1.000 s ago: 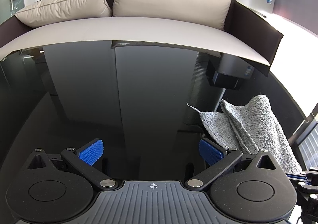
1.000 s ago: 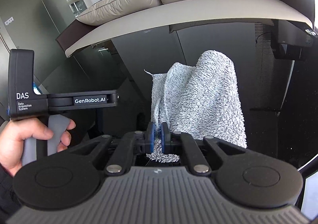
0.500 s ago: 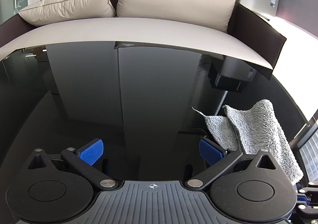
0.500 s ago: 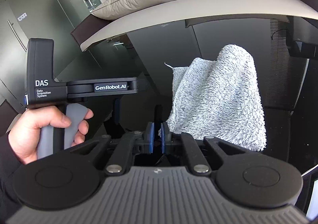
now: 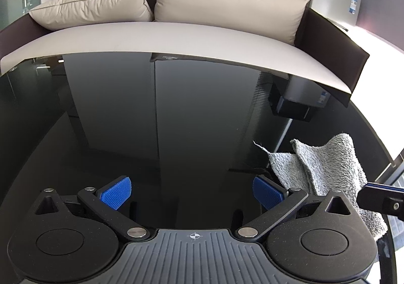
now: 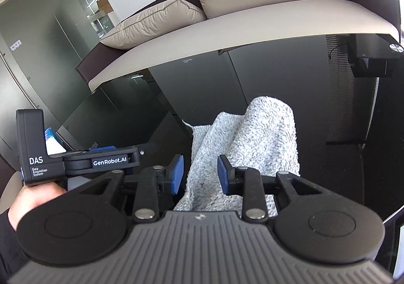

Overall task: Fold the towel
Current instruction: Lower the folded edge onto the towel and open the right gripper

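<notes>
From the left wrist: left gripper (image 5: 193, 192) spread wide over the glossy black table (image 5: 176, 120), blue pads (image 5: 116, 192) far apart, nothing between them. Grey towel (image 5: 325, 170) off to the right of the right-hand pad and slightly ahead, rumpled into a raised fold, lying on the table near its right edge; not touching the pads. Tip of the right gripper (image 5: 378, 198) poking in at the far right, over the towel's near part. Straight ahead only bare reflecting table top; beyond its far edge a beige sofa (image 5: 176, 36) with two cushions (image 5: 93, 7), and a grey appliance at the upper right. From the right wrist: right gripper (image 6: 199, 173) partly open, blue pads (image 6: 178, 170) apart on either side of the towel (image 6: 252, 142), gripping nothing; towel directly ahead and beneath, bunched into a hump, its near end running under the jaws. To the left, the left gripper (image 6: 88, 160) side-on, held by a hand (image 6: 32, 198) in a dark sleeve. Sofa (image 6: 252, 24) ahead beyond the table (image 6: 277, 74).
</notes>
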Available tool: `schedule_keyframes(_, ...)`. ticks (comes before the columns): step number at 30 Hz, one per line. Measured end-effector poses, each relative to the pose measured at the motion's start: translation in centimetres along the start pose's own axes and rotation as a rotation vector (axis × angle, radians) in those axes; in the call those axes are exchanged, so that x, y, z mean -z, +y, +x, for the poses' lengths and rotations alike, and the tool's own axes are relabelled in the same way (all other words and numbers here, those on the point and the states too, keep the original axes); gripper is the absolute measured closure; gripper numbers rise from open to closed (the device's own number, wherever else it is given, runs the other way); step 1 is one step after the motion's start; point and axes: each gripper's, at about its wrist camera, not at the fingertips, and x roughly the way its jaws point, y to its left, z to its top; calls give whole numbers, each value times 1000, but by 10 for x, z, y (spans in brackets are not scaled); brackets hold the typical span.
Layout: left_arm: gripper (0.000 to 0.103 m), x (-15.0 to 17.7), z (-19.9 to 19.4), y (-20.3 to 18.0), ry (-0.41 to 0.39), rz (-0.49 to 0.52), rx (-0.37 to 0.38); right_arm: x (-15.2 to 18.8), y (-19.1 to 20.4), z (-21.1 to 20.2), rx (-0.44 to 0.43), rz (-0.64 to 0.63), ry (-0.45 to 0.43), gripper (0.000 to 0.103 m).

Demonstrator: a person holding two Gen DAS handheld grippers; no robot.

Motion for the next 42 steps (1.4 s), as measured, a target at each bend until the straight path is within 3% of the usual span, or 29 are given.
schedule_keyframes(7, 1, -3, 2, 10, 9, -30, -1, -12, 10, 24, 52, -42, 23, 69)
schedule_keyframes(12, 1, -5, 3, 17, 9, -50, 3, -19, 18, 42, 92, -74, 40, 61)
schedule_keyframes(21, 1, -6, 0, 29, 5, -87, 22, -16, 33, 74, 219, -194, 48, 61)
schedule_keyframes(28, 1, -7, -3, 34, 3, -105, 29, -13, 29, 79, 211, -206, 37, 96)
schedule_keyframes(33, 1, -7, -3, 33, 4, -108, 31, -14, 27, 74, 206, -214, 5, 101)
schedule_keyframes(38, 1, -7, -3, 35, 6, -107, 32, -18, 34, 59, 146, -213, -20, 101)
schedule_keyframes(42, 1, -7, -4, 35, 10, -106, 33, -15, 38, 53, 96, -233, 10, 101)
